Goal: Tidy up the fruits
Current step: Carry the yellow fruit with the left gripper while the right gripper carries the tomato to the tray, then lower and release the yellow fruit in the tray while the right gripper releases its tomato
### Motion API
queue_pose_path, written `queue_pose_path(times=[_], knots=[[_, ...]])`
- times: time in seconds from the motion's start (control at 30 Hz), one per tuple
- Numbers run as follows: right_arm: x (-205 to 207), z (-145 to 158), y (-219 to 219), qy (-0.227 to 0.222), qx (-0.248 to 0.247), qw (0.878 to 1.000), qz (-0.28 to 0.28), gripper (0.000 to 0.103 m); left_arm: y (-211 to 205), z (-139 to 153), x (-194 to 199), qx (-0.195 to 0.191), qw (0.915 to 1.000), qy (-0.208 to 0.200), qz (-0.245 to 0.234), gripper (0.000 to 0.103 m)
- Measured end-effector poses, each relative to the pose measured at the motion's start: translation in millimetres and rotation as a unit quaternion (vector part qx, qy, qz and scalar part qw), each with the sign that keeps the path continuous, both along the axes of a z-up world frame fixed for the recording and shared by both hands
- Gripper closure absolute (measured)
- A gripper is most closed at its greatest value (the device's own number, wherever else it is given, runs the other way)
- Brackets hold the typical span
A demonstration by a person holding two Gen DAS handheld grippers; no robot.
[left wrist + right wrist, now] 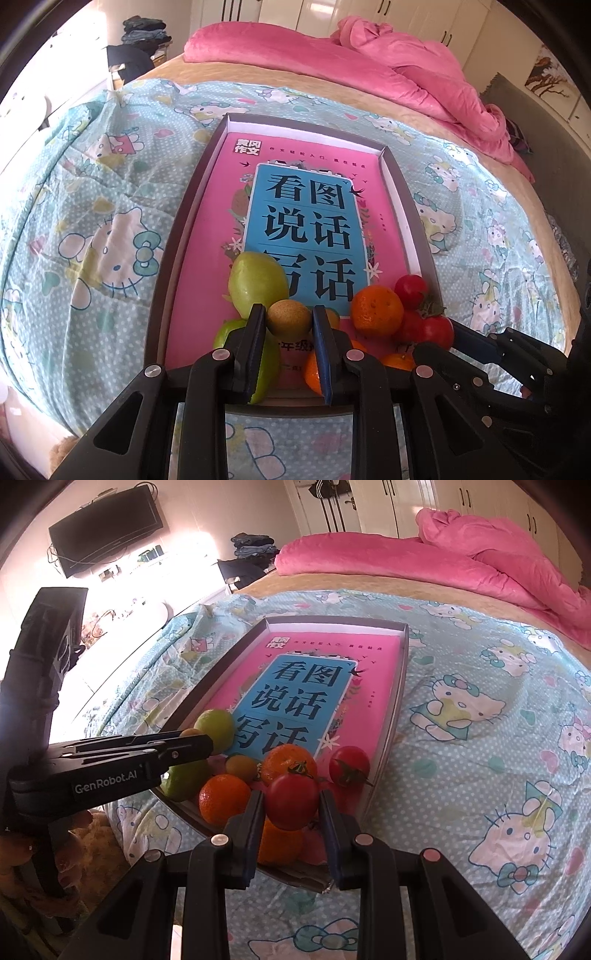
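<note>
- The fruits sit clustered at the near end of the tray (177, 236), on a pink book (218, 206).
- The left gripper (289, 319) is clamped on a small brown kiwi (289, 320).
- The right gripper (291, 805) pinches a red tomato (293, 801), near an orange (224, 799).
- The tray rests on a cartoon-cat bedsheet (480, 709).

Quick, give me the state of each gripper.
Left gripper: shut on the kiwi.
Right gripper: shut on a tomato.

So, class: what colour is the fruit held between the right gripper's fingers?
Red: a tomato in the right gripper, clearest in the right wrist view.
</note>
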State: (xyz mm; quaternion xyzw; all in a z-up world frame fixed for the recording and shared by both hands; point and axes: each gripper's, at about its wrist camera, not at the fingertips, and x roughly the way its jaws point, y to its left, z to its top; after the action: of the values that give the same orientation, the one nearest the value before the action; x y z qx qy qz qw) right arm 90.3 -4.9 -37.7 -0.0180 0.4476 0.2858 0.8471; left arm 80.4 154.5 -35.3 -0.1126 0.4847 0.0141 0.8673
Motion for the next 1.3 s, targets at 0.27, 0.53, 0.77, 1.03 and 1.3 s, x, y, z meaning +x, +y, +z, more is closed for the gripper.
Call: queue_pose_path(times=[0.27,0.53,0.77,1.03,1.3], knots=[[0.6,-4.6,-0.9,0.006,-0.003,1.0,-0.004,0.073,-7.3,0.6,-0.4,0.001,0.9999,0.001,-0.012,0.077],[0.7,-7.9,0.8,0.011,-0.008,1.0,-0.003,0.073,-12.9,-2.3,0.2,0.002,0.9998,0.006,-0.02,0.077],[1.7,-9.2,-0.1,0.018,-0.002,1.0,-0.003,0.073,-13.5,-4.2,0.5,0.001,0.9997,0.009,-0.021,0.077],[1.5,-9.3,-2.2,0.022,0.0,1.0,-0.007,0.073,-14.6,-6.1,0.7,0.002,0.9997,0.012,-0.023,0.077],[2.2,-10.0,-5.5,0.023,-0.001,1.0,-0.014,0.073,-15.9,-7.9,1.0,0.0,0.9996,0.014,-0.025,0.077]])
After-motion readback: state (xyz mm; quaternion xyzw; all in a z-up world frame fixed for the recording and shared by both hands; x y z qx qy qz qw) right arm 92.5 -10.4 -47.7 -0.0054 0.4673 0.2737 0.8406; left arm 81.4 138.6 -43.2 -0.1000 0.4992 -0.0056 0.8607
